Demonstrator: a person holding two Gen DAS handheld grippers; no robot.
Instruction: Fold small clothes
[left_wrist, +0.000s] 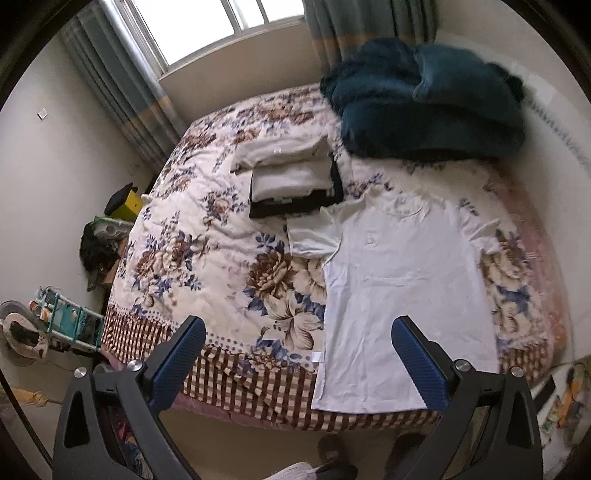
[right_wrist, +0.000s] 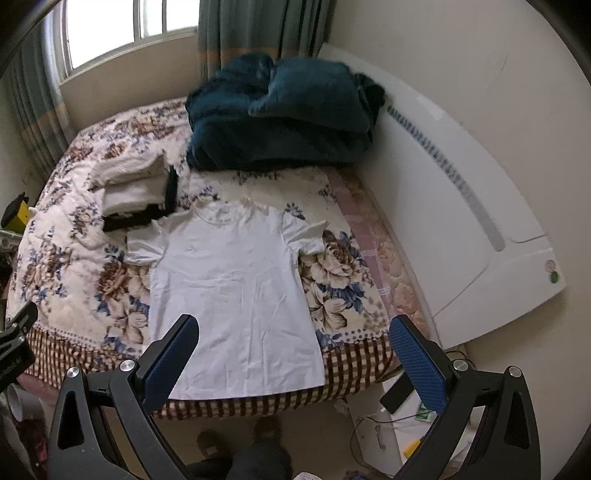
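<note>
White T-shirt (left_wrist: 399, 280) (right_wrist: 236, 284) lies flat on the floral bedspread (left_wrist: 207, 251) ahead of both grippers; left gripper (left_wrist: 299, 354) and right gripper (right_wrist: 295, 354) hover with fingers spread, holding nothing.

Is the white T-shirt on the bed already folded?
No, the white T-shirt lies spread flat on the floral bedspread with both sleeves out, beside the stack of folded clothes.

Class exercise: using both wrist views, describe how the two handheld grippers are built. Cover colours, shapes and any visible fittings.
The left gripper and right gripper look alike. Each has two flat, paddle-shaped fingers faced with finely ribbed blue pads. The fingers sit on matte black angular arms with triangular cut-outs, joined by round silver bolt heads. No cables or sleeves show on either.
</note>
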